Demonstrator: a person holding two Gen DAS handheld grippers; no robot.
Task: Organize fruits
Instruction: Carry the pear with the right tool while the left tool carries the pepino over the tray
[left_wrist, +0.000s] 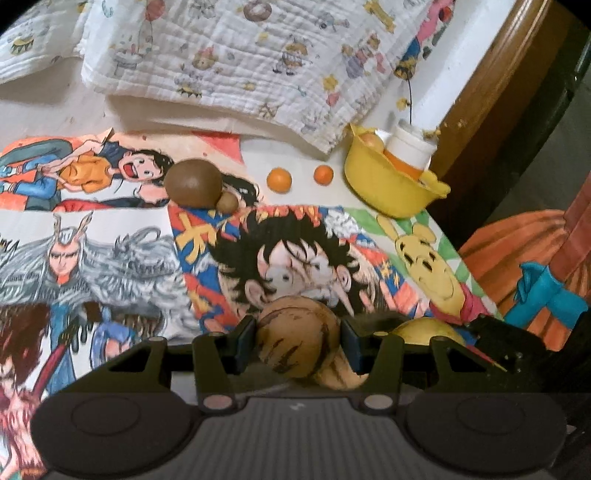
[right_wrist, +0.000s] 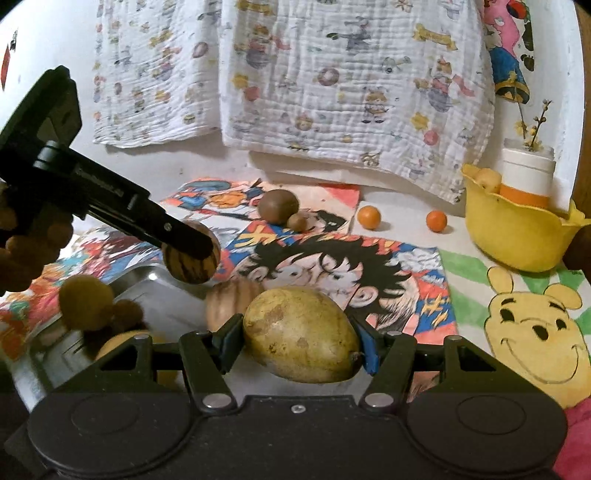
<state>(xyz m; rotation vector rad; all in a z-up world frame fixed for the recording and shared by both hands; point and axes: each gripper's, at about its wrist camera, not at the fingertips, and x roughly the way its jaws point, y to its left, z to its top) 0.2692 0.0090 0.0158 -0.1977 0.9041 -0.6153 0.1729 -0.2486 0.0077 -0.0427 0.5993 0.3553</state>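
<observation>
Left gripper (left_wrist: 298, 345): fingers (left_wrist: 244, 343) part-closed, pressed on a round tan striped fruit (left_wrist: 297, 341), held above the table (left_wrist: 306, 173) of cartoon drawings. Right gripper (right_wrist: 297, 341): fingers (right_wrist: 231, 341) clamped on a yellow-green mango (right_wrist: 301, 334), near the table's front edge. Metal tray (right_wrist: 166, 295) at front left holds several brown fruits. Yellow bowl (right_wrist: 517, 236) at the back right corner; two small oranges (right_wrist: 368, 218) just beside it, two brown fruits (right_wrist: 277, 206) further left.

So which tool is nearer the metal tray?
Left. The left tool, gripping a striped round fruit, hangs over the metal tray's far edge; the right tool holds a yellow-green mango beside the tray.
</observation>
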